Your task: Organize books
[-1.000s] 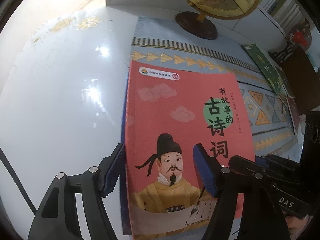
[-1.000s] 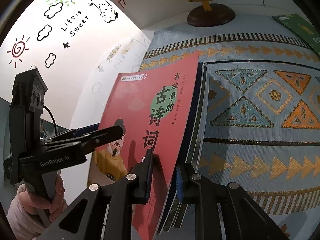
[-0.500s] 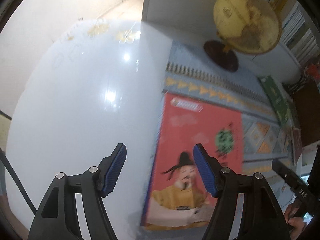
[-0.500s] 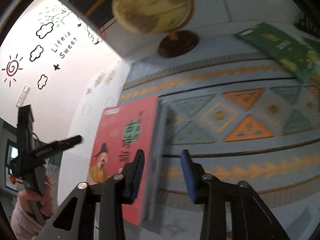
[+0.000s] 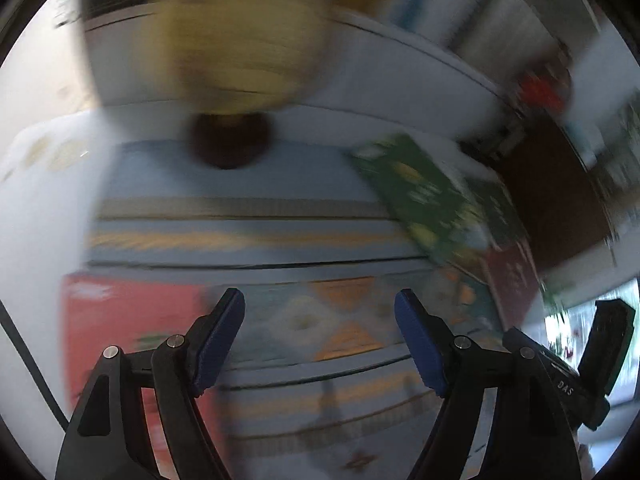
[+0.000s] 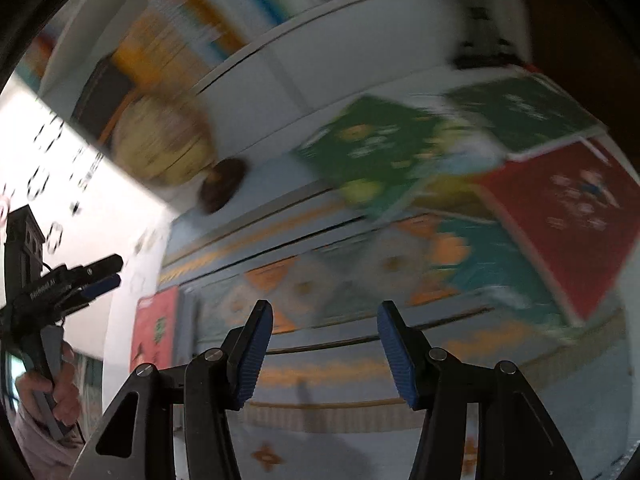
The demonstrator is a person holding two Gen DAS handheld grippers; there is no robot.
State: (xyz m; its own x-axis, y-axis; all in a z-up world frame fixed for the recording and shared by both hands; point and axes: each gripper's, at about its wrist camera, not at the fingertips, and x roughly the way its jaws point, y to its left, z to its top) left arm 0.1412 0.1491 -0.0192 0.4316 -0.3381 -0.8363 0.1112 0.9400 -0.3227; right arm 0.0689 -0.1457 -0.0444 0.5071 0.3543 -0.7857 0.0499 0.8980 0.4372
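middle: patterned cloth (image 6: 332, 360) on the surface lies bare between the book groups, wide lane for a tool
left edge: red book (image 5: 132, 320) flat on a stack at the cloth's left end, low
back: globe (image 5: 240, 36) on a dark base (image 5: 230, 144), tall, blocks the rear left
back wall: white shelf unit (image 6: 304, 64) closes off behind the globe
right: green books (image 6: 372, 148) and dark red book (image 6: 560, 216) overlap, flat, fill the right part of the cloth
blur: heavy, exact gaps unclear
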